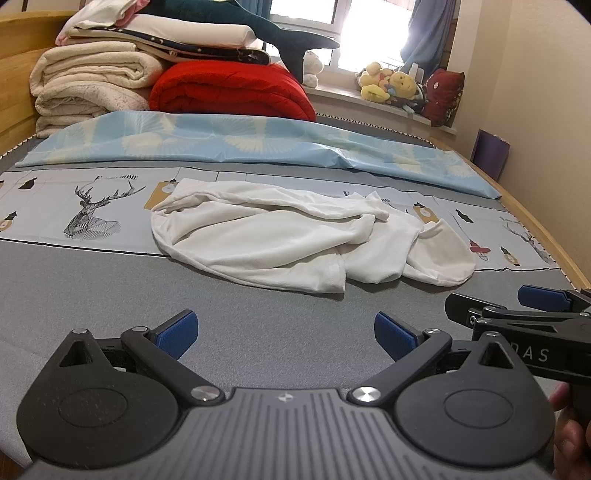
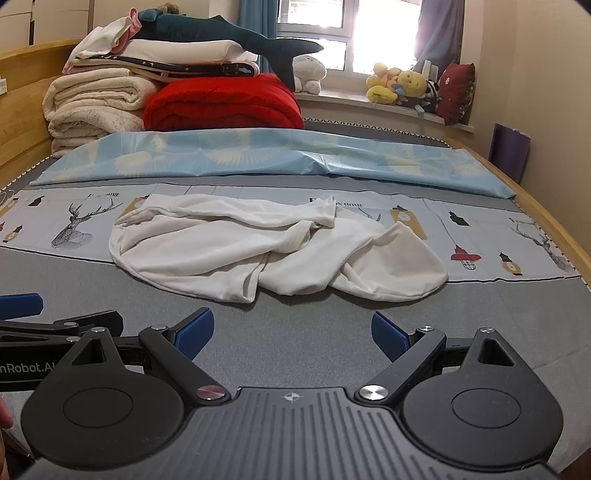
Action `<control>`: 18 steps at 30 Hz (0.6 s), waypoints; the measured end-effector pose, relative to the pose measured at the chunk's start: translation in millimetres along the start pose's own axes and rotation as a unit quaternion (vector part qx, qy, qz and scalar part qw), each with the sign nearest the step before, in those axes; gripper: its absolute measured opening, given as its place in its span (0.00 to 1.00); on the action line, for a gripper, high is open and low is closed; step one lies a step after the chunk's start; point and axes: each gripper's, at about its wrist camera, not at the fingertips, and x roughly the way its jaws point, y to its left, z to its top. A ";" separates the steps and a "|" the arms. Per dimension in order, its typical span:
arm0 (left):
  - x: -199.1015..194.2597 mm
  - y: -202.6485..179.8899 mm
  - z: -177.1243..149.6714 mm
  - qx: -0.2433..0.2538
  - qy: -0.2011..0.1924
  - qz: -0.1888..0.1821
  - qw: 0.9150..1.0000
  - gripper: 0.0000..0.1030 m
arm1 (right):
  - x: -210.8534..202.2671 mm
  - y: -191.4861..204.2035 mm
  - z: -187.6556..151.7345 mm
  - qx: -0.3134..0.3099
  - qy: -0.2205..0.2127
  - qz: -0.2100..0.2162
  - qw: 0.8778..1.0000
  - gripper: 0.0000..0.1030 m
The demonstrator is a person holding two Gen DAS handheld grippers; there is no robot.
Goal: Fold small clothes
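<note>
A crumpled white garment (image 1: pixel 288 236) (image 2: pixel 266 247) lies in a loose heap on the bed, half on the grey mattress and half on the deer-print sheet. My left gripper (image 1: pixel 286 334) hovers over the grey mattress short of the garment, wide open with nothing between its blue pads. My right gripper (image 2: pixel 291 332) is beside it at the same distance, also wide open and holding nothing. In the left wrist view the right gripper's blue pad (image 1: pixel 541 299) shows at the right edge. The left gripper's blue pad (image 2: pixel 20 304) shows at the left edge of the right wrist view.
A light blue patterned sheet (image 1: pixel 258 144) lies folded across the bed behind the garment. Stacked cream blankets (image 1: pixel 88 85), a red quilt (image 1: pixel 229 92) and a plush shark (image 1: pixel 236 26) fill the far left. Plush toys (image 2: pixel 402 86) sit on the windowsill. The wooden bed rail (image 2: pixel 554 229) runs along the right.
</note>
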 end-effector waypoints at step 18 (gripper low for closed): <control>2.1 -2.4 -2.1 0.003 0.003 0.002 1.000 0.99 | 2.9 2.6 0.9 -0.003 0.007 -0.004 1.000 0.90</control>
